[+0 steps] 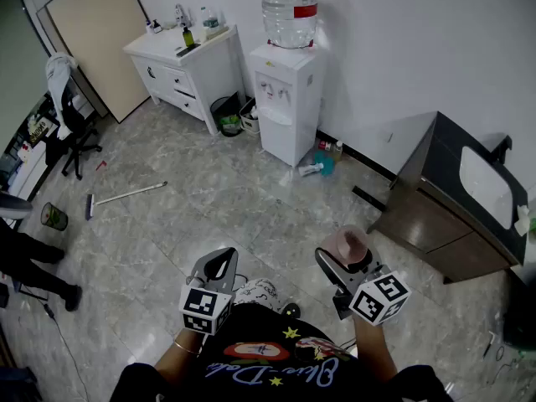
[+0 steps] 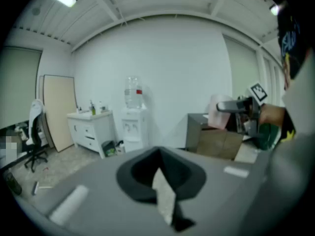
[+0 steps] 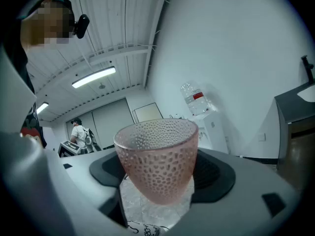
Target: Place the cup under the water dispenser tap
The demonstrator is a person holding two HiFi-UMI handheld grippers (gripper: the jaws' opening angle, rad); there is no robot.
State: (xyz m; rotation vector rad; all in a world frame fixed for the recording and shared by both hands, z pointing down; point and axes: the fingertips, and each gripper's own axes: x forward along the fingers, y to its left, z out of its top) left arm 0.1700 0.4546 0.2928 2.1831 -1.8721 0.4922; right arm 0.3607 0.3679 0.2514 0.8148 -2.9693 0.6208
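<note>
Closest to me, I am carrying the pink dimpled glass cup (image 3: 157, 161) in the right gripper (image 1: 344, 264). Its fingers (image 3: 222, 177) are standing wide and pressing on the cup's sides, and the cup is sitting upright between them, clear of the floor. The left gripper (image 1: 218, 262) is hanging just beside it with its fingers (image 2: 140, 173) drawn together on nothing, so it is playing no part here.

I am counting the pick-up as done; the carry and the placing are what is remaining.

Ahead of me the grey marbled tile floor (image 1: 209, 199) is lying open. A long-handled floor wiper (image 1: 126, 195) is lying off to the left, well out of my line. Beyond that stretch, the white floor-standing water dispenser (image 1: 286, 107) with the clear bottle (image 1: 290, 7) on top is standing against the far white wall (image 1: 402, 48), well apart from the cup. Its taps (image 1: 276, 92) are showing on the front panel; the recess under them is looking empty, though it is too small for me to be sure.

I am judging myself only partway along. I am going to have to bring the cup across, keeping it level, and set it under a tap before letting the fingers go.
</note>
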